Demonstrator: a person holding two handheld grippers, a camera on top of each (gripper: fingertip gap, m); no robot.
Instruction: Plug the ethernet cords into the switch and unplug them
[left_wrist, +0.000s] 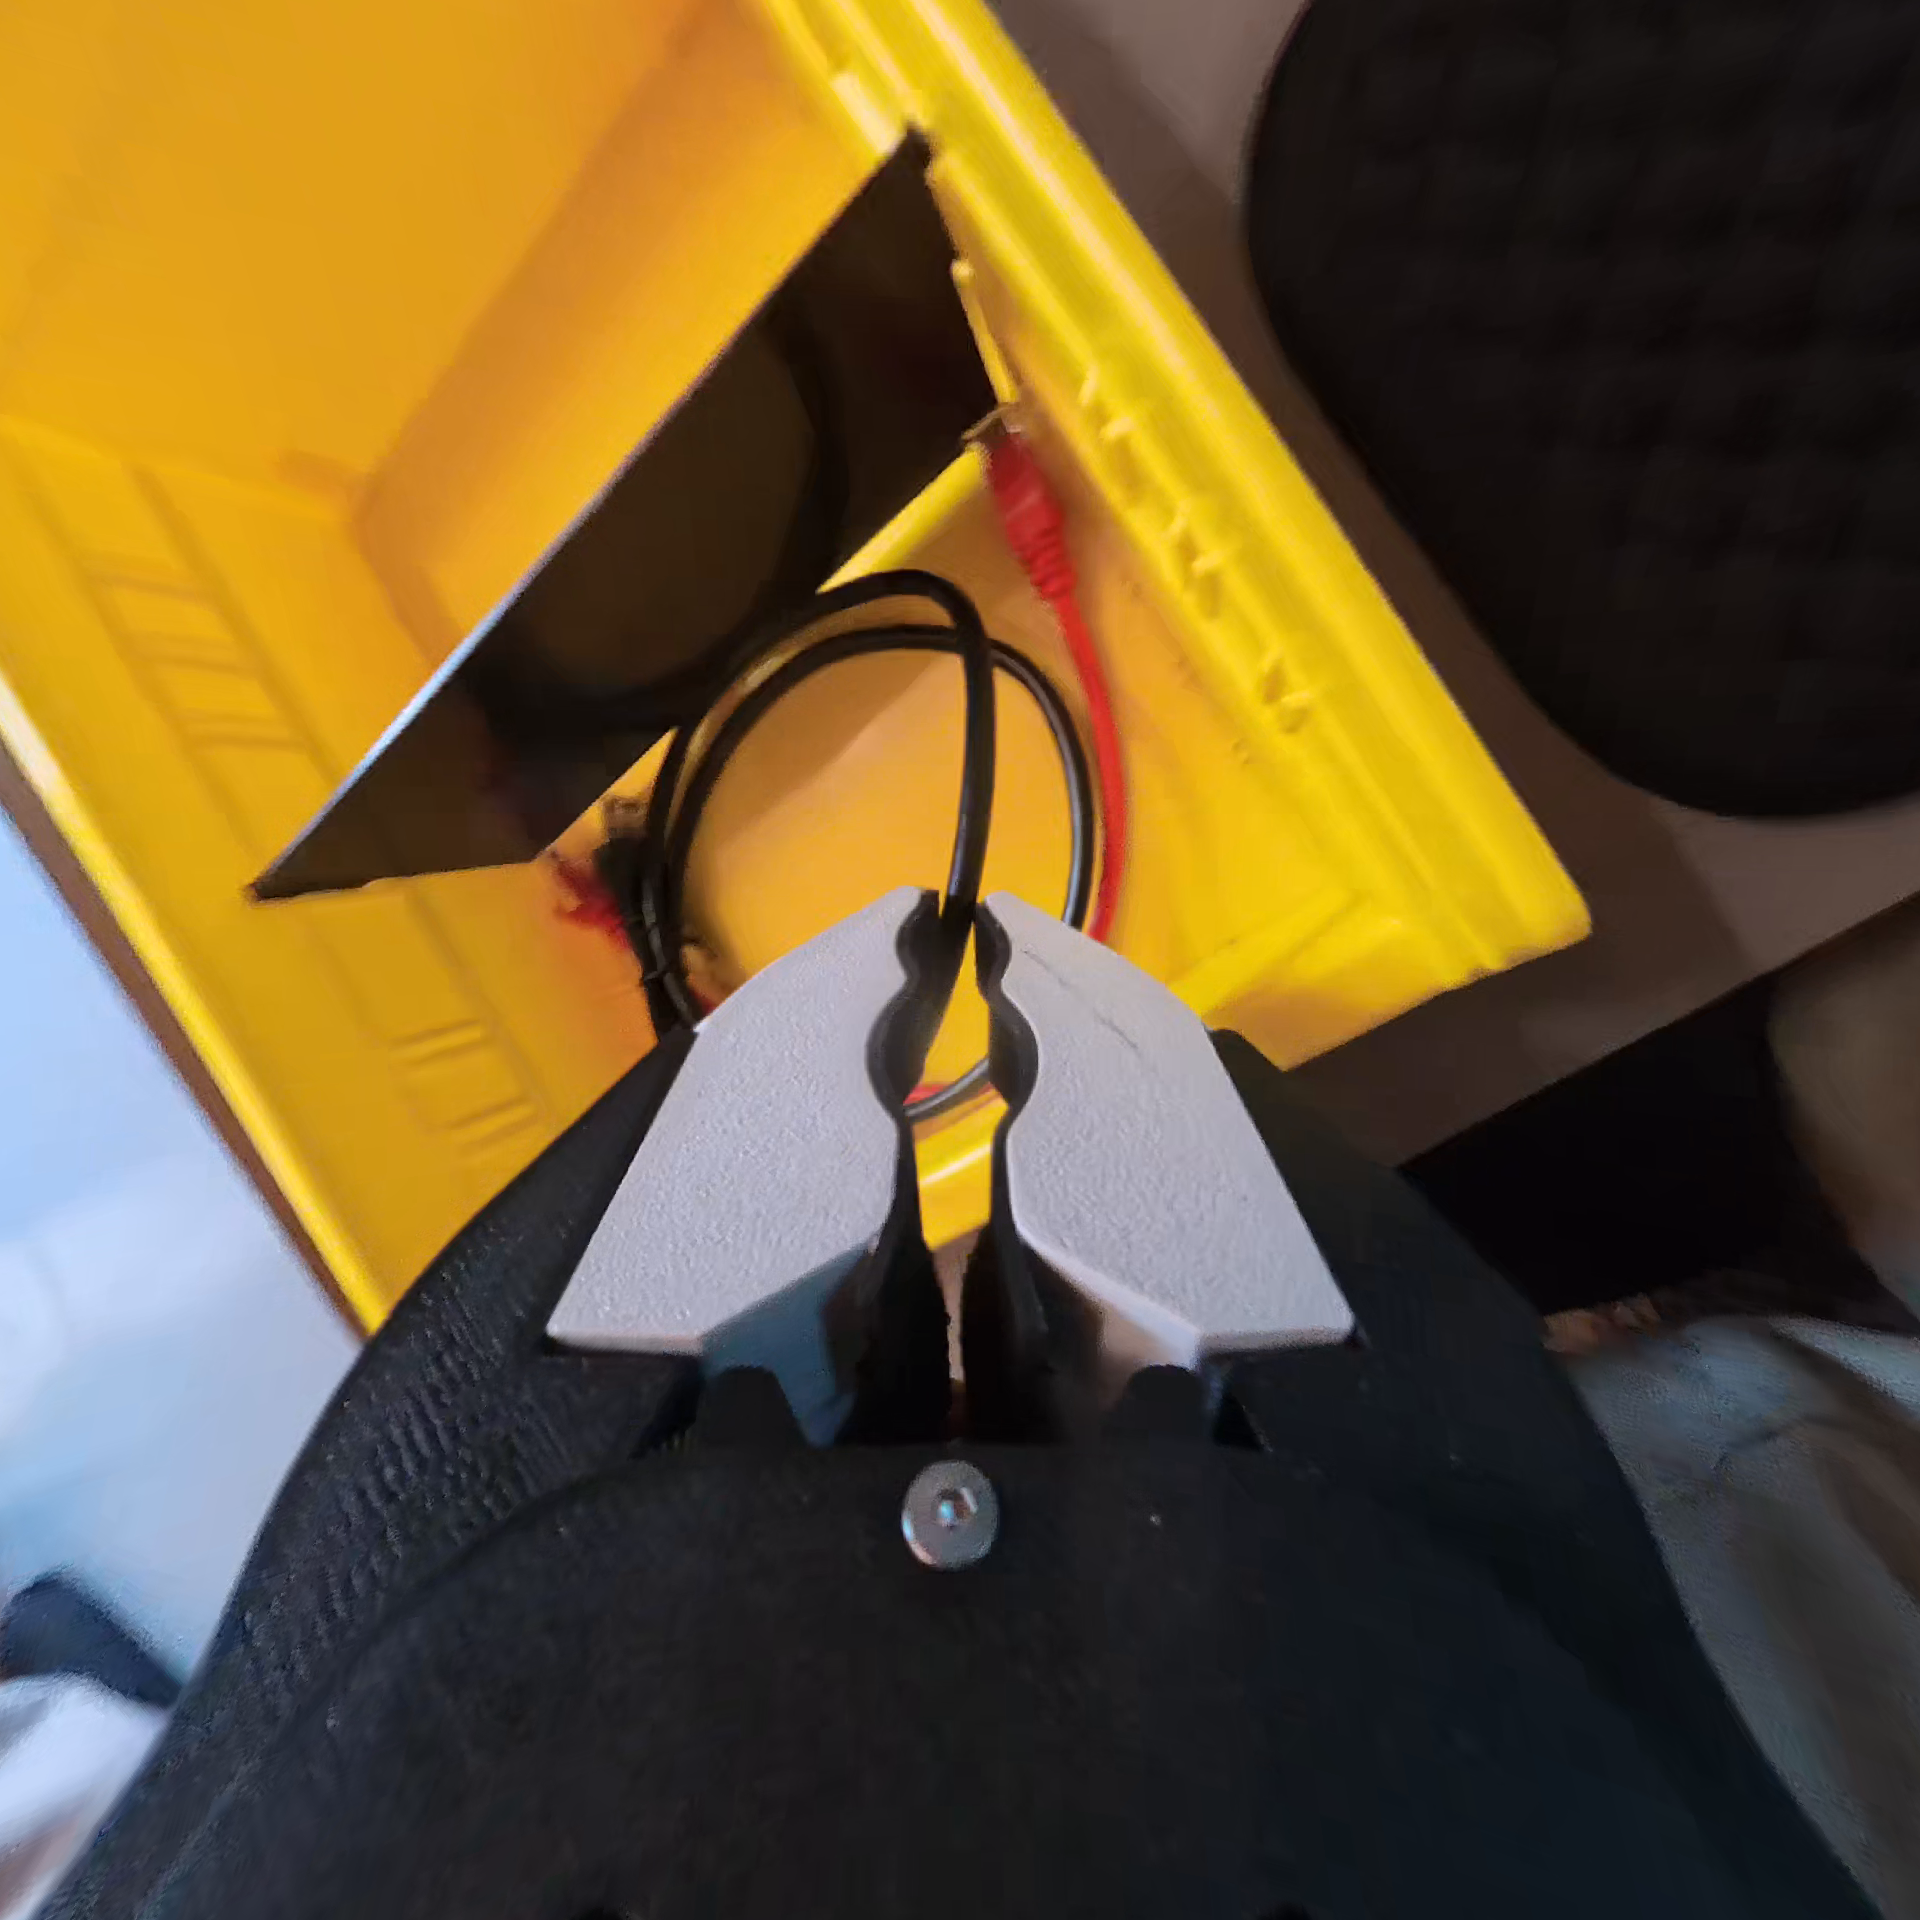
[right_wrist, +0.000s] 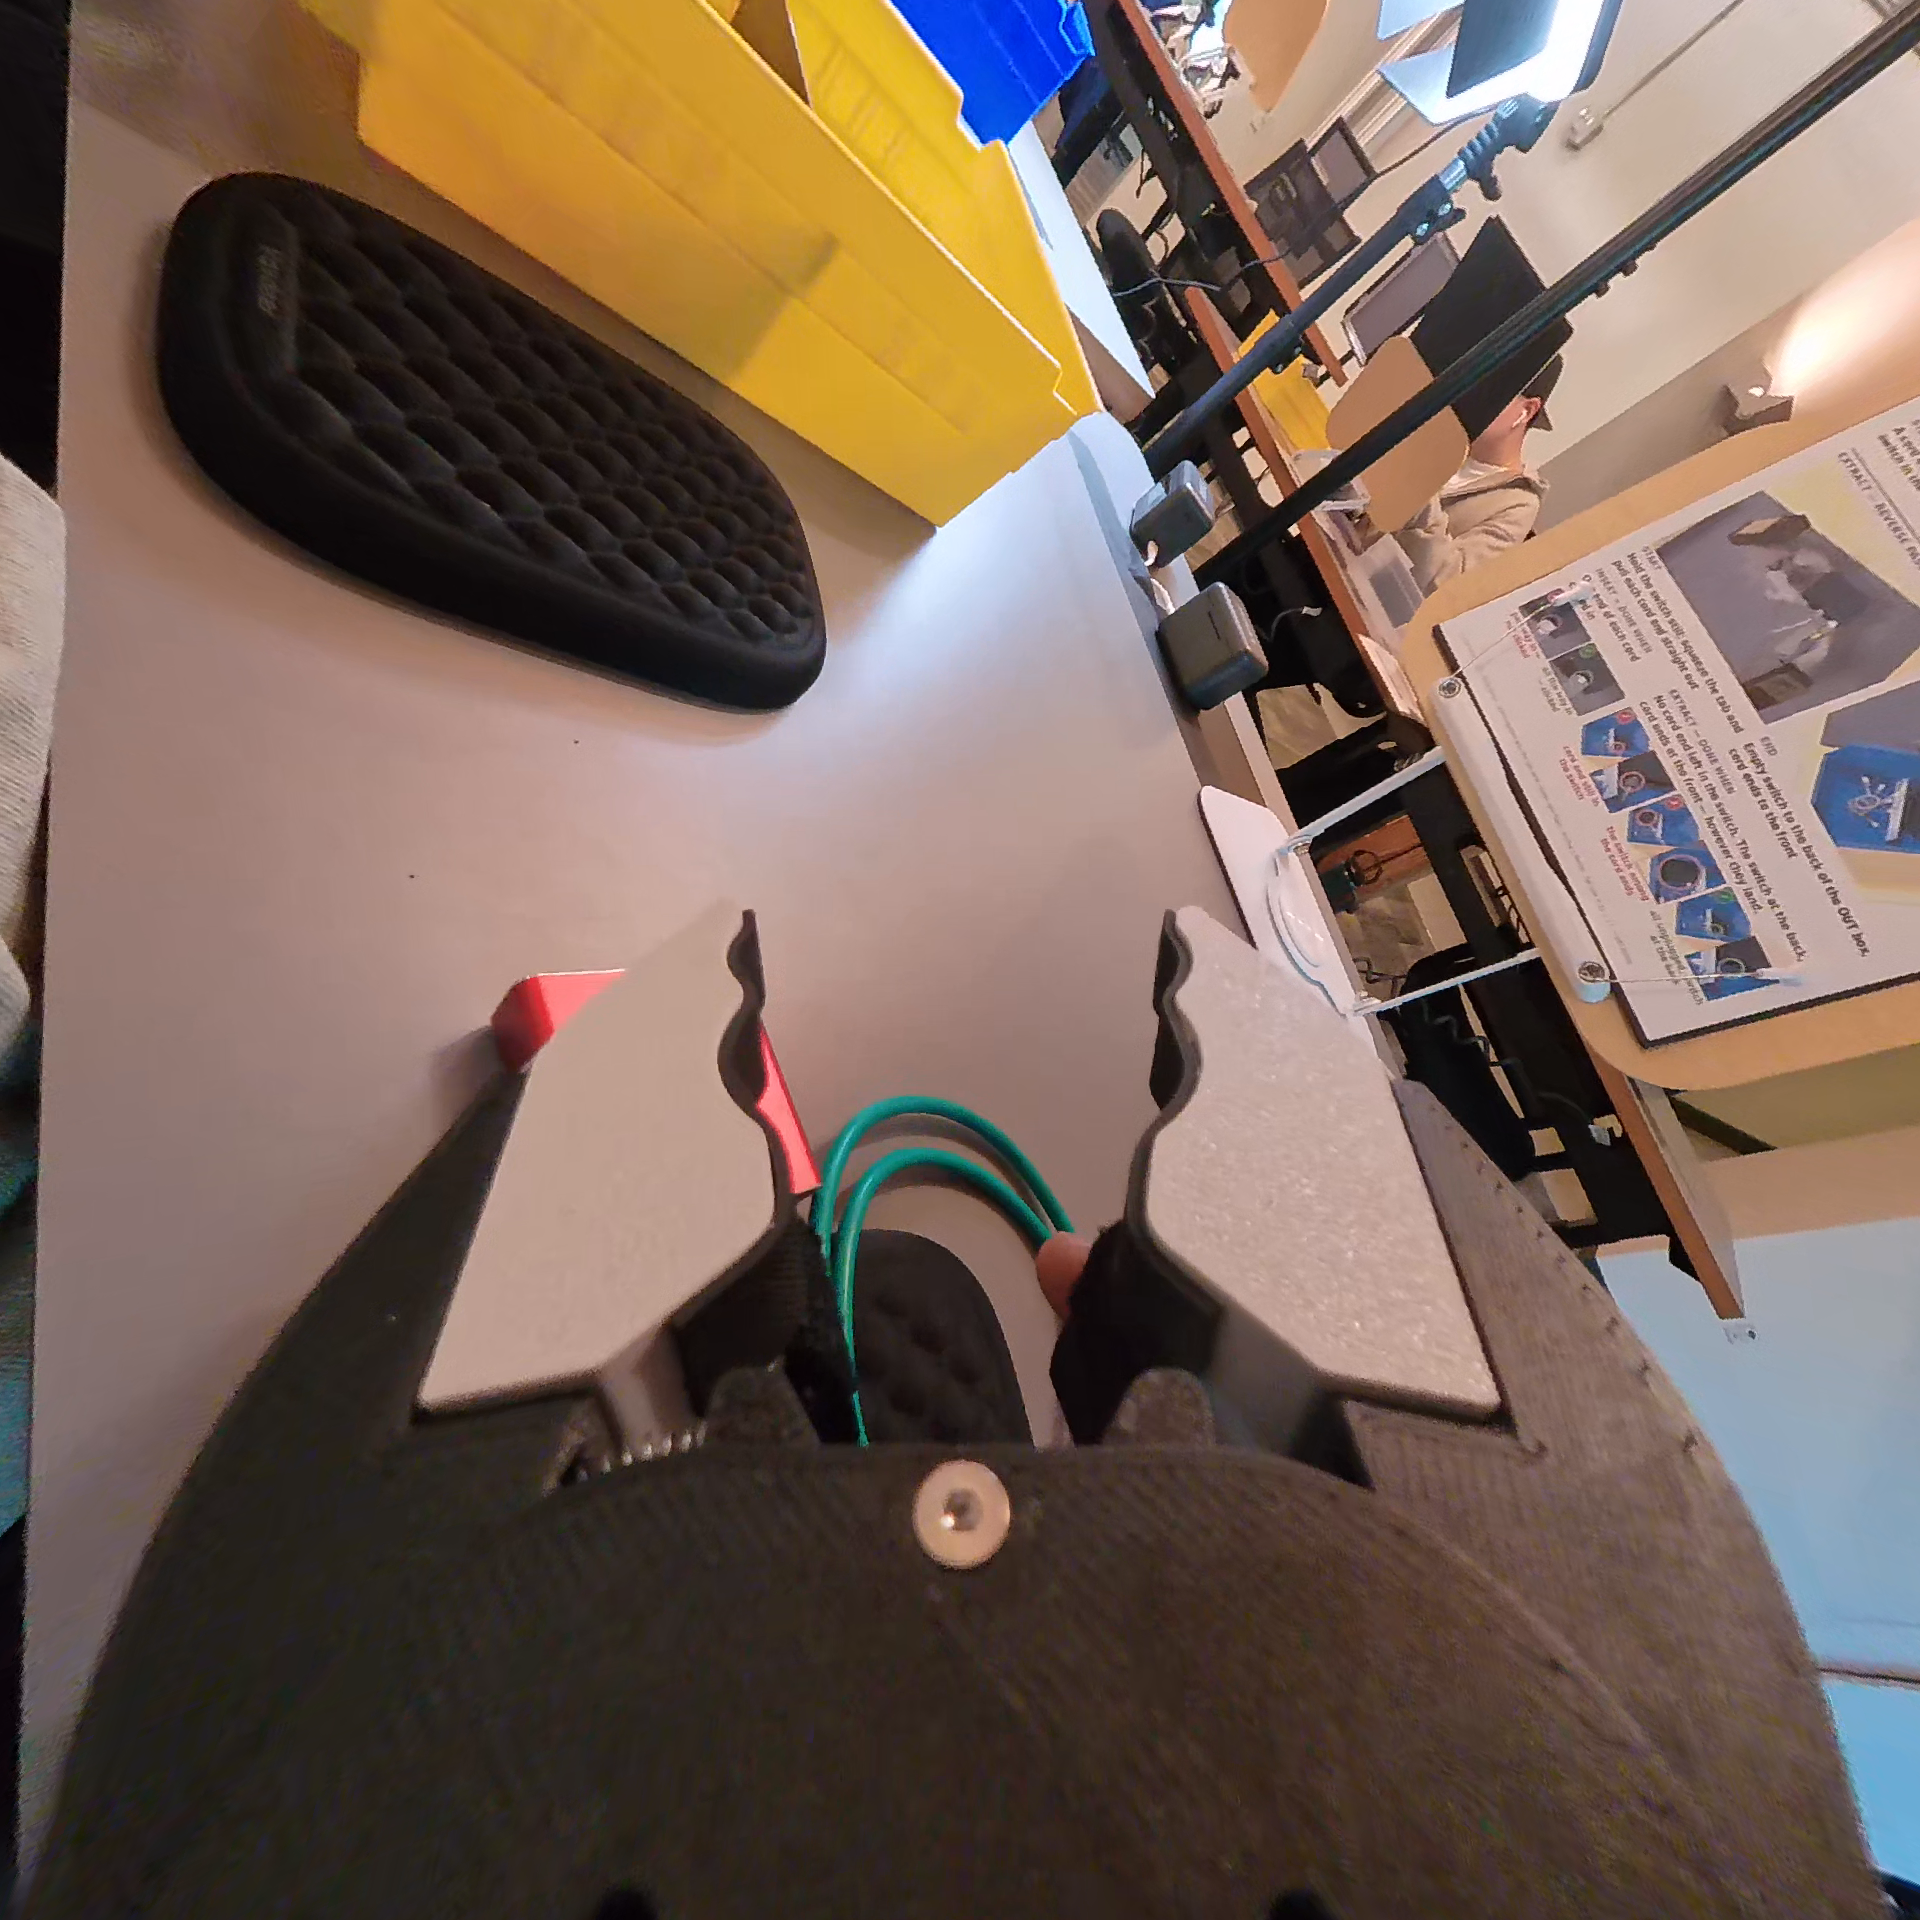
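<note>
In the left wrist view my left gripper (left_wrist: 961, 920) is shut on a black ethernet cord (left_wrist: 977, 727) that loops inside a yellow bin (left_wrist: 1299, 582). A red ethernet cord (left_wrist: 1049, 530) with its plug lies along the bin's right wall. A dark flat divider (left_wrist: 644, 582) crosses the bin; the switch is not clearly in view. In the right wrist view my right gripper (right_wrist: 961, 997) is open above the grey table (right_wrist: 623, 831). A green cord (right_wrist: 914, 1153) loops between its fingers near their base, beside a red block (right_wrist: 551, 1003).
A black padded rest (right_wrist: 488, 447) lies on the table by the yellow bins (right_wrist: 727, 208); it also shows in the left wrist view (left_wrist: 1621, 374). A blue bin (right_wrist: 997, 52) stands behind them. An instruction sheet on a stand (right_wrist: 1683, 748) is at the right. A person sits far off.
</note>
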